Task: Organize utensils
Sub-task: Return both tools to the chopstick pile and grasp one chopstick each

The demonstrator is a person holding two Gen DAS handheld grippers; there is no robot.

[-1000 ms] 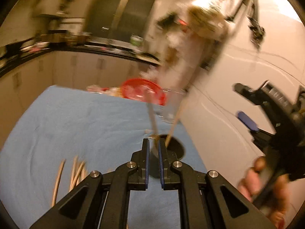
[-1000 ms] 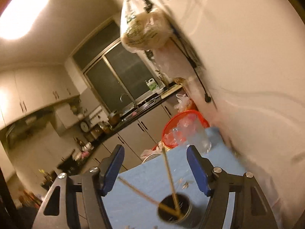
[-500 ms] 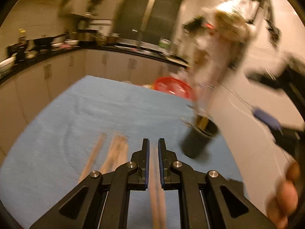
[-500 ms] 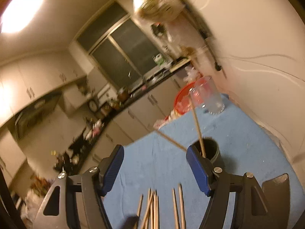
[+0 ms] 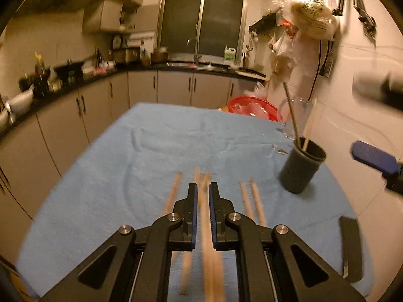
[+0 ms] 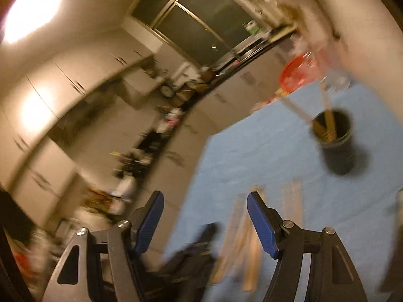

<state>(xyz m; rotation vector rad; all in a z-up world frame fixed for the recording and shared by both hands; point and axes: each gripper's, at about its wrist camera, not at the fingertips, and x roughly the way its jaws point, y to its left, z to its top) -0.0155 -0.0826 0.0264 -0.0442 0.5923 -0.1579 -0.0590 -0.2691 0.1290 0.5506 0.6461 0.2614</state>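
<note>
Several wooden chopsticks [image 5: 252,201] lie side by side on the blue cloth [image 5: 151,166], blurred by motion. My left gripper [image 5: 202,188] hovers just above them, shut, with nothing clamped between its pads. A dark round cup [image 5: 302,168] stands at the right with two chopsticks [image 5: 293,115] leaning in it. In the right wrist view my right gripper [image 6: 205,216] is open and empty over the cloth's left part, the loose chopsticks [image 6: 246,236] lie by its right finger, and the cup [image 6: 336,143] stands far right. A blue pad of the right gripper [image 5: 372,157] shows at the left view's right edge.
A red basket [image 5: 252,105] and a clear glass jug [image 5: 299,115] stand at the table's far right by the wall. Kitchen cabinets and a cluttered counter [image 5: 75,75] run along the left and back. Bags hang on the wall [image 5: 309,15] above the cup.
Both grippers drew back from the cup and dipped toward the cloth. The cup slid to the right in both views and the loose chopsticks came under the fingers. Neither gripper's opening changed.
</note>
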